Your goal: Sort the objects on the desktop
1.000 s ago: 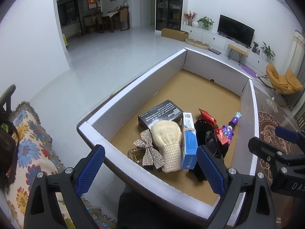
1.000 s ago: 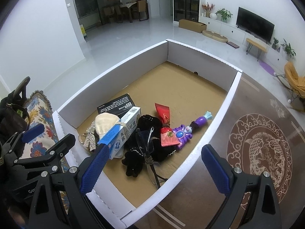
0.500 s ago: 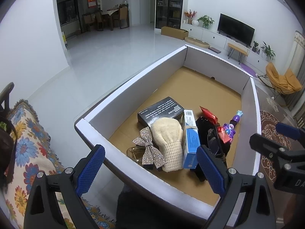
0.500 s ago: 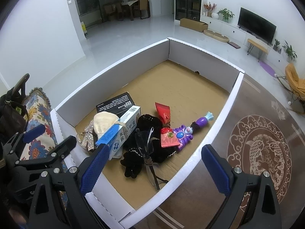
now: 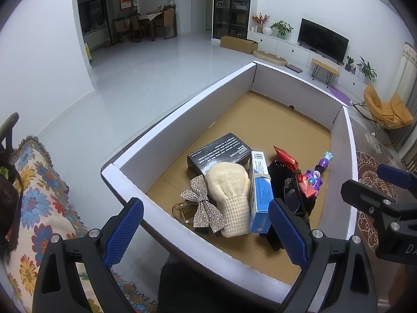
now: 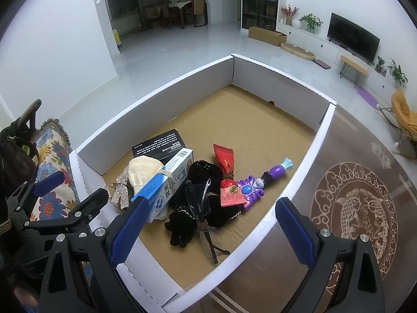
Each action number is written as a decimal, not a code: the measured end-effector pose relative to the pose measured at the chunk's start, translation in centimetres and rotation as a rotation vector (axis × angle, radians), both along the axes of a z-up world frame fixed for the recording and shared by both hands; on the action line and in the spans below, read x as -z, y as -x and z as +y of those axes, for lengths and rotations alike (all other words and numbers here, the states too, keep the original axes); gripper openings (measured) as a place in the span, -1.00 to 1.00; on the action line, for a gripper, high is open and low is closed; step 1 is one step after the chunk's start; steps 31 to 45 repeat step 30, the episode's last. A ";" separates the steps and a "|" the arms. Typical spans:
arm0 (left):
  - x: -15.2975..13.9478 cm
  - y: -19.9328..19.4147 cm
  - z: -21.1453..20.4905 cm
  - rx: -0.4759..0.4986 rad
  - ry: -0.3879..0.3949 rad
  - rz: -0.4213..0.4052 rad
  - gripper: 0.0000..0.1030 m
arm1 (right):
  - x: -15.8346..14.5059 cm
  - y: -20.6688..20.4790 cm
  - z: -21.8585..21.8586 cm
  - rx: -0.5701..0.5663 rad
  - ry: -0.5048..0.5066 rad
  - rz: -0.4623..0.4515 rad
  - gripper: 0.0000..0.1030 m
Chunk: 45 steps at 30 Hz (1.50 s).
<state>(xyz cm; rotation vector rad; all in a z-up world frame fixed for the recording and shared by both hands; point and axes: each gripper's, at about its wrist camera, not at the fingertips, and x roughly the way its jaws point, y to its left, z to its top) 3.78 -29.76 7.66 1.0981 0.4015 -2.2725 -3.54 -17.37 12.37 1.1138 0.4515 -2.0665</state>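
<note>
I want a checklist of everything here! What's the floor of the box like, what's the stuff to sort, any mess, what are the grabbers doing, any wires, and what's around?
Surface: white-walled cardboard tray, brown floor, far half bare.
Job's things: piled at the near end: black box, blue-and-white carton, cream knitted mitt, rhinestone bow, black plush toy, eyeglasses, red pouch, purple toy wand.
Clutter: nothing seen outside the tray.
Grippers: left gripper and right gripper both open, empty, above the near rim.
Cables: nothing seen.
Surroundings: flowered cushion, patterned brown tabletop, living room with television.
</note>
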 end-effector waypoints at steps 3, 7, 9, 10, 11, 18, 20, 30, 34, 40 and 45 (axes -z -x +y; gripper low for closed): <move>-0.2 0.0 0.0 -0.001 0.007 0.007 0.90 | -0.1 -0.1 -0.1 -0.003 -0.001 0.005 0.89; -0.4 -0.1 0.0 -0.001 0.009 0.013 0.90 | -0.1 -0.1 -0.1 -0.003 0.000 0.004 0.89; -0.4 -0.1 0.0 -0.002 0.011 0.014 0.90 | -0.1 -0.2 -0.2 -0.004 0.000 0.003 0.89; -0.4 -0.1 0.0 -0.002 0.011 0.015 0.90 | -0.1 -0.2 -0.2 -0.005 -0.001 0.004 0.89; -0.5 -0.1 -0.1 -0.002 0.011 0.016 0.90 | -0.1 -0.2 -0.2 -0.005 -0.001 0.005 0.89; -0.6 -0.2 -0.2 -0.004 0.011 0.019 0.90 | -0.3 -0.4 -0.3 -0.010 0.002 0.007 0.89; -0.6 -0.2 -0.2 -0.004 0.011 0.017 0.90 | -0.3 -0.4 -0.3 -0.010 0.001 0.007 0.89; -1.5 -1.1 -0.2 -0.015 0.019 0.101 0.90 | -0.3 -0.3 -0.2 -0.007 0.004 0.004 0.89; -1.5 -1.1 -0.2 -0.015 0.019 0.101 0.90 | -0.3 -0.3 -0.2 -0.007 0.004 0.004 0.89; -1.5 -1.1 -0.2 -0.015 0.019 0.101 0.90 | -0.3 -0.3 -0.2 -0.007 0.004 0.004 0.89; -1.5 -1.1 -0.2 -0.015 0.019 0.101 0.90 | -0.3 -0.3 -0.2 -0.007 0.004 0.004 0.89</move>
